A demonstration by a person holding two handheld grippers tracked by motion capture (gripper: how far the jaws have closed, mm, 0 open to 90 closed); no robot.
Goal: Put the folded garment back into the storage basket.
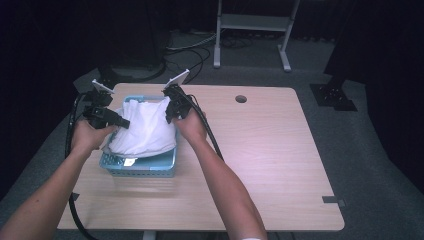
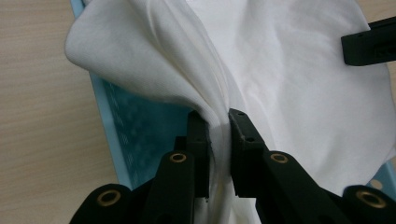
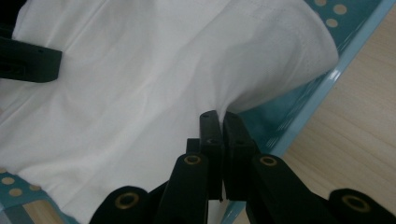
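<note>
Near the counter's (image 1: pixel 260 150) left edge, both tongs (image 2: pixel 218 122) (image 3: pixel 219 115) pinch the white cloth (image 1: pixel 142 127) over the blue basket (image 1: pixel 150 167); a thin fold could slip, or lifting could drag the basket.

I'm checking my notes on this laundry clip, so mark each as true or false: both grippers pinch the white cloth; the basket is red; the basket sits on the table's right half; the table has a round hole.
1. Both the left gripper and the right gripper pinch the white cloth: true.
2. The basket is red: false, it is light blue.
3. The basket sits on the right half of the table: false, it sits on the left half.
4. The table has a round hole: true.
</note>
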